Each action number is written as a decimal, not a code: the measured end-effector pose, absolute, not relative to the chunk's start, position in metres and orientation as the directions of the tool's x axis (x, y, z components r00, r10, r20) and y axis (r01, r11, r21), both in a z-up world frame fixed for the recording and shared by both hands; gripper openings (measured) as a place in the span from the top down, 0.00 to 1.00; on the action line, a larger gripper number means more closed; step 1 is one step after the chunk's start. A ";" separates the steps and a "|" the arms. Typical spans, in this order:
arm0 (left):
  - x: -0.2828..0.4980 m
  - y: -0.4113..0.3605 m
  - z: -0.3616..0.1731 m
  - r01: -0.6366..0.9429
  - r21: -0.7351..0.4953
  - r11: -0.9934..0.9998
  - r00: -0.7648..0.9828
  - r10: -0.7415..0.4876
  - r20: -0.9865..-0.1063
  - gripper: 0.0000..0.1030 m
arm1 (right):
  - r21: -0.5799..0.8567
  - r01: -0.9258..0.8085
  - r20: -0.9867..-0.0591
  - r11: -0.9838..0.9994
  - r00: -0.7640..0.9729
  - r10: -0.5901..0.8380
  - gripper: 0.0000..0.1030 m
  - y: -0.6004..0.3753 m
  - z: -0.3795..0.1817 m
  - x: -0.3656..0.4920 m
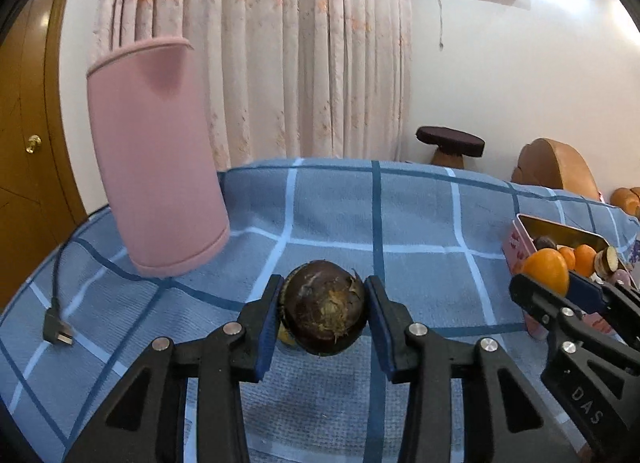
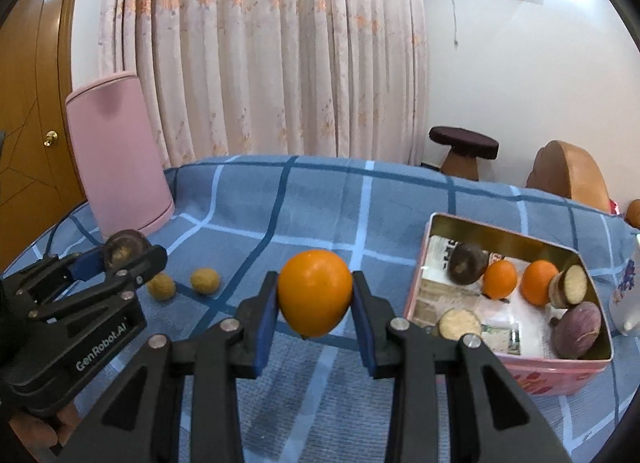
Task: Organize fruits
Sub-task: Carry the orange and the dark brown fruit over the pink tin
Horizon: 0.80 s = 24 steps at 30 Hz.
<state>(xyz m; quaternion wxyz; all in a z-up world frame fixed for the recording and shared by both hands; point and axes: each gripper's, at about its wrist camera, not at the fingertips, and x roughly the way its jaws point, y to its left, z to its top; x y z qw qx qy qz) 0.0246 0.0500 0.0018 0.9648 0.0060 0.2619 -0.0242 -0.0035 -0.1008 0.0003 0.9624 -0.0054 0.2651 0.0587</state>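
Left tool (image 1: 325, 313): I have it pinching a dark brown round fruit (image 1: 325, 308) between both blue pads, contact on either side. The fruit is lifted clear of the blue checked cloth (image 1: 340, 215) that covers the tabletop. A small part of a yellowish fruit shows just behind the left pad; I cannot tell whether it touches the tool.

Right tool (image 2: 315, 301): I have it pinching an orange (image 2: 315, 297) between its pads, held above the cloth and just left of the pink tin (image 2: 560, 373).

Tin contents, right wrist view:
- two small oranges (image 2: 500, 279), side by side near the back wall;
- one dark brown fruit (image 2: 467, 264) at the back left;
- two cut pieces with pale faces (image 2: 460, 324), one front left, one at the right;
- one purple-skinned piece (image 2: 578, 330) at the front right corner.

Loose items on the cloth: two small tan round fruits (image 2: 205, 281), near each other, between the two tools and close to the left one.

Other items: a tall pink cylinder (image 1: 158, 159) stands at the far left of the tabletop; a black plug with cable (image 1: 58, 329) lies at the left edge. A pale curtain (image 1: 280, 55) hangs behind the tabletop.
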 end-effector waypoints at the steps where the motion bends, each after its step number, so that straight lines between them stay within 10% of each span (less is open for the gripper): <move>1: 0.024 0.050 0.003 0.042 0.005 0.999 0.866 -0.034 -0.498 0.59 | 0.020 -0.115 -0.508 0.993 0.854 0.109 0.63 -0.101 0.001 -0.004; 24: -0.001 0.004 0.002 0.059 0.025 0.998 0.891 -0.041 -0.452 0.59 | 0.012 -0.088 -0.484 0.996 0.871 0.083 0.63 -0.140 0.005 -0.031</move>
